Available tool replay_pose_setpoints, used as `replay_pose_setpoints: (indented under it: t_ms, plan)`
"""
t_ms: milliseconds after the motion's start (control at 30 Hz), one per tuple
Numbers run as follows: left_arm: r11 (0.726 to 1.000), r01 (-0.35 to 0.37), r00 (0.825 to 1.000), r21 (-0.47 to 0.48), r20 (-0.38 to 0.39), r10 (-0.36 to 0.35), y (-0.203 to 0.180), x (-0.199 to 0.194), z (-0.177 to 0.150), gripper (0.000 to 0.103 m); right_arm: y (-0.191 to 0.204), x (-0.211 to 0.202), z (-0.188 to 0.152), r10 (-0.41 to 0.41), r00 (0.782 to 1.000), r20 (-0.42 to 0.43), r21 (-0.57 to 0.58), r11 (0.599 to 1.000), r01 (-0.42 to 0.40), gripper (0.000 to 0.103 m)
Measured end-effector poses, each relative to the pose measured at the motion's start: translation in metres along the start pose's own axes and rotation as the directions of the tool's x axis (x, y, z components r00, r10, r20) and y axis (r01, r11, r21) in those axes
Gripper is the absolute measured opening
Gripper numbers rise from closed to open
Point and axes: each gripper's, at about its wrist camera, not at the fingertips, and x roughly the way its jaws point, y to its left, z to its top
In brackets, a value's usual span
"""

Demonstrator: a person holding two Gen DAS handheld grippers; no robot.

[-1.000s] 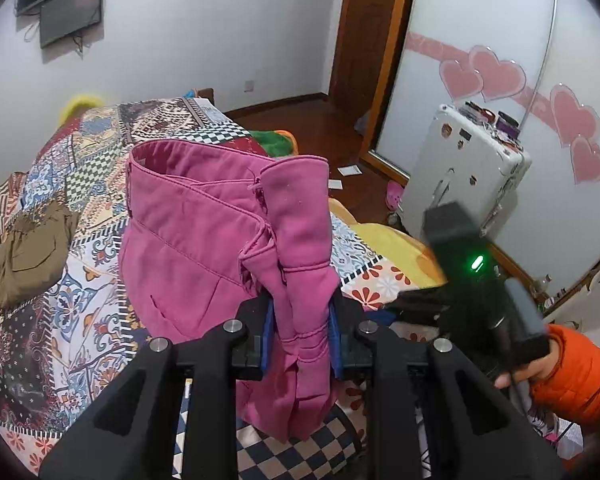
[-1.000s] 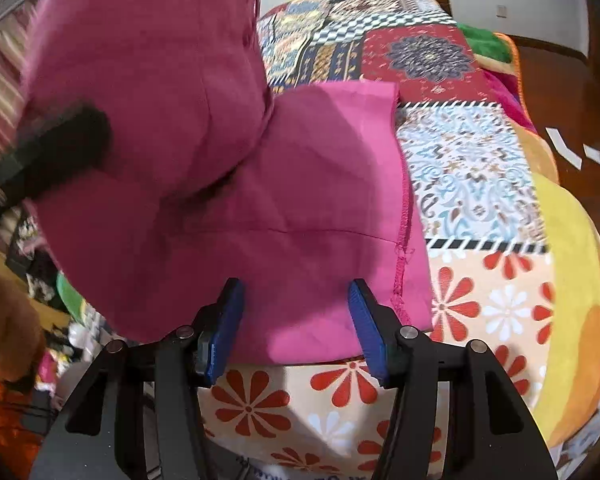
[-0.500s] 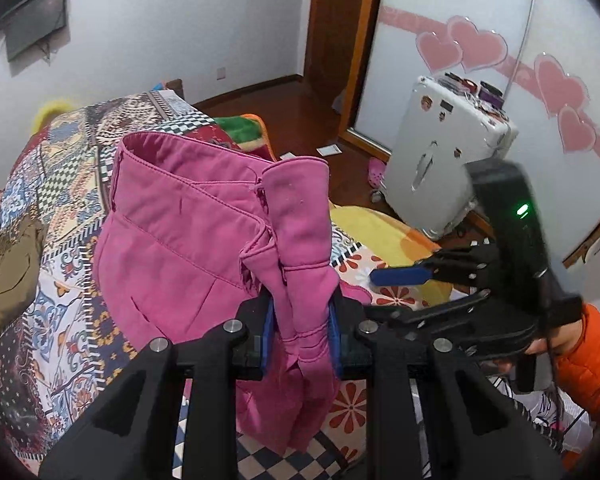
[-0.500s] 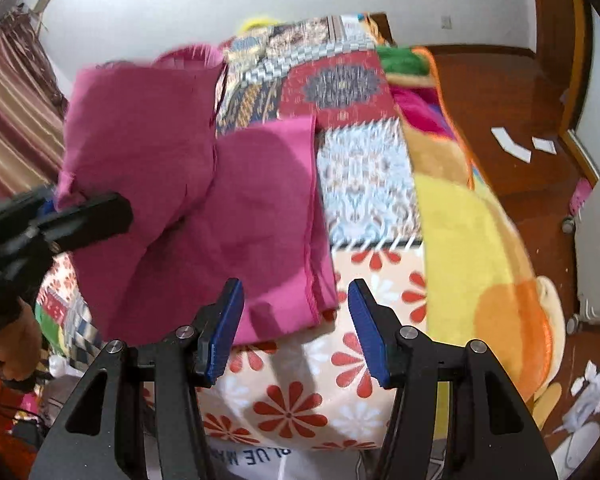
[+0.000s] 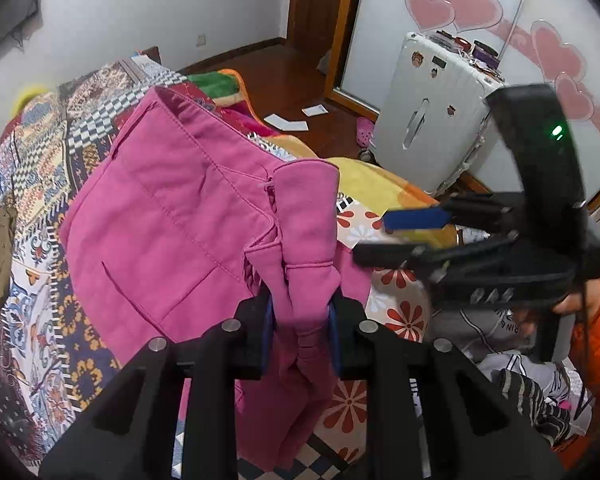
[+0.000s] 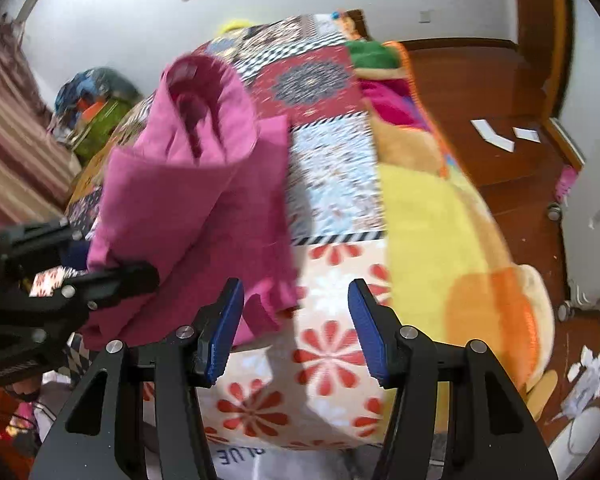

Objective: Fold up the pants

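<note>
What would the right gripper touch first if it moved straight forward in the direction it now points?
Probably the flower-patterned quilt on the bed: the open right gripper points at it with nothing between. The pink pants hang just left of that line, though depth is unclear.

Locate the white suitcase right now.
In the left wrist view, the white suitcase stands upper right on the wooden floor, against the heart-decorated wardrobe door, beyond the bed's yellow corner.

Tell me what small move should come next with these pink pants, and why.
Probably bring the open right tool to the pants' loose edge and grip it. The left tool alone pinches bunched fabric, so the pants hang crumpled above the bed.
</note>
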Motion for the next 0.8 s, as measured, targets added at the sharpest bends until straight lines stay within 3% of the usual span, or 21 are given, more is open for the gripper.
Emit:
replay_pose_setpoints:
  t_ms: [133, 267, 500, 567, 667, 800]
  plan:
    - [1.0, 0.019, 0.999, -0.01, -0.033, -0.02, 0.0, 0.01, 0.0, 0.026, -0.006, -0.007, 0.002, -0.021, 1.0, 0.023, 0.016, 1.0, 0.021, 0.052]
    - [0.999, 0.028, 0.998, -0.021, -0.054, -0.029, -0.001, 0.018, 0.0, 0.039, -0.004, -0.012, 0.003, -0.025, 0.999, 0.047, 0.019, 1.0, 0.024, 0.052]
    - [0.999, 0.033, 0.998, -0.043, -0.046, -0.035, 0.0, 0.007, 0.002, 0.055, 0.0, -0.021, 0.008, -0.027, 0.996, 0.083, 0.002, 1.0, 0.027, 0.052]
    - [0.996, 0.054, 0.998, -0.071, -0.016, -0.055, 0.004, -0.006, 0.004, 0.068, 0.0, -0.023, 0.009, -0.027, 0.995, 0.091, 0.001, 1.0, 0.027, 0.052]
    - [0.995, 0.048, 0.998, -0.088, 0.051, -0.044, 0.011, -0.03, 0.008, 0.071, 0.001, -0.027, 0.013, -0.025, 0.994, 0.104, 0.002, 1.0, 0.025, 0.052]
    - [0.99, -0.041, 0.987, -0.134, 0.147, 0.06, 0.042, -0.057, 0.013, 0.078, 0.006, -0.029, 0.015, -0.001, 0.993, 0.114, -0.005, 1.0, 0.002, 0.052]
